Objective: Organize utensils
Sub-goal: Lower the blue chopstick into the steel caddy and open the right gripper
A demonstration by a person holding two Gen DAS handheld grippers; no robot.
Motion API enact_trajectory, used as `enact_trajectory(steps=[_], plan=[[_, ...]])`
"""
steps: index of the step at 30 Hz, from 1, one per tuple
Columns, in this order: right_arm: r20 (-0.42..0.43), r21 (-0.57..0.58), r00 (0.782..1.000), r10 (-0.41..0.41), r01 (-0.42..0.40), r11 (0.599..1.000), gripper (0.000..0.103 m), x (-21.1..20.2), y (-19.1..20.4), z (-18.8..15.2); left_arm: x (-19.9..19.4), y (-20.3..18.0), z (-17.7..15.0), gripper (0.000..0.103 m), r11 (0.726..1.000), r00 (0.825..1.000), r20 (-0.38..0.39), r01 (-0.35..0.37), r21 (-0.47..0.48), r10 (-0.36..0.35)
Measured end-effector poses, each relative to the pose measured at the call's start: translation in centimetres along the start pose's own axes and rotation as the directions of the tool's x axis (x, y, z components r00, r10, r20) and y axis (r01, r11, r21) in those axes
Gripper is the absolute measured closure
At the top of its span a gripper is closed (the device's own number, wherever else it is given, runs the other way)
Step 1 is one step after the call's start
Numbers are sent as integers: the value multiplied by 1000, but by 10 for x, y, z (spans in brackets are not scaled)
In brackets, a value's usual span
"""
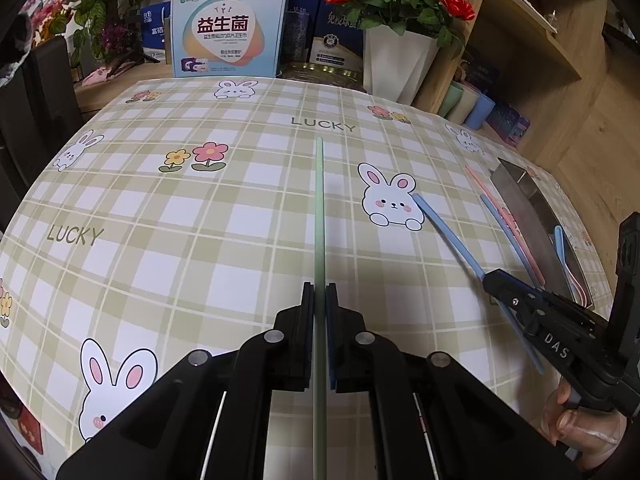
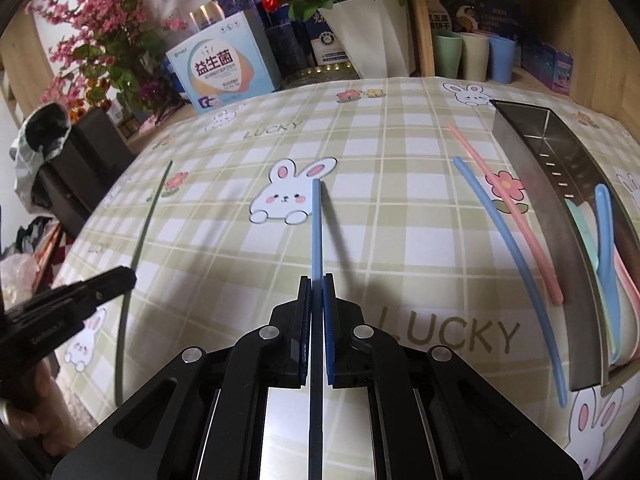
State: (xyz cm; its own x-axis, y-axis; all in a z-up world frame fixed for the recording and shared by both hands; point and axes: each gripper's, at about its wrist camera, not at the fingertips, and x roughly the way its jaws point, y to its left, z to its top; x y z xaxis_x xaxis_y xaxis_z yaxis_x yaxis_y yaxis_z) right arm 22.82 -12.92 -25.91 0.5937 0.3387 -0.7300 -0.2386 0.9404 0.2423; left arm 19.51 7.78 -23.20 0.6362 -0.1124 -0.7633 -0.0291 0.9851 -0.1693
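Observation:
My left gripper (image 1: 319, 290) is shut on a pale green chopstick (image 1: 319, 208) that points straight ahead above the checked tablecloth. My right gripper (image 2: 317, 282) is shut on a blue chopstick (image 2: 316, 232), also lifted off the cloth. In the left wrist view the right gripper (image 1: 490, 280) holds that blue chopstick (image 1: 448, 232) at the right. In the right wrist view the left gripper (image 2: 130, 278) and green chopstick (image 2: 140, 232) show at the left. Another blue chopstick (image 2: 508, 248) and a pink one (image 2: 504, 208) lie beside a steel tray (image 2: 532, 184) holding spoons (image 2: 604, 232).
The tablecloth (image 2: 400, 200) has rabbits, flowers and LUCKY prints. Behind it stand a light blue box (image 1: 228, 32), a white pot with red roses (image 1: 396, 60), pastel cups (image 2: 472, 56) and wooden shelves. A person's hand (image 1: 584, 424) grips the right tool.

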Motion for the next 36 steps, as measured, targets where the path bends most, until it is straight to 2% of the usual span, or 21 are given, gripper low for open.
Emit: enact_trajectory(steps=[8,17,26,30,31,36], plan=[[-87,-22,996,-17,15,1000,97,12,-3,-6,2,-8,0,97,1000,1000,-5,6,18,-6],[-125,-66,991,-51,43,997,95,25,7,2,4,-2,-1,97,1000,1000,-9,21,-1,-21],[-132,-171,985,-111,88,981,96,32,20,9,4,4,-3,97,999,999,-10,31,-23,-31],[-127,-122,990,-56,40,992,97,30,14,8,3,4,-3,97,999,999,-6,34,-22,-34],[-112,-98,993,-25,14,995,97,26,11,7,2,4,-4,97,999,999,-3,34,-23,-34],[-26,-83,1000,10,-12,996,97,3,8,10,1,5,-2,97,999,1000,3,30,-33,-30]])
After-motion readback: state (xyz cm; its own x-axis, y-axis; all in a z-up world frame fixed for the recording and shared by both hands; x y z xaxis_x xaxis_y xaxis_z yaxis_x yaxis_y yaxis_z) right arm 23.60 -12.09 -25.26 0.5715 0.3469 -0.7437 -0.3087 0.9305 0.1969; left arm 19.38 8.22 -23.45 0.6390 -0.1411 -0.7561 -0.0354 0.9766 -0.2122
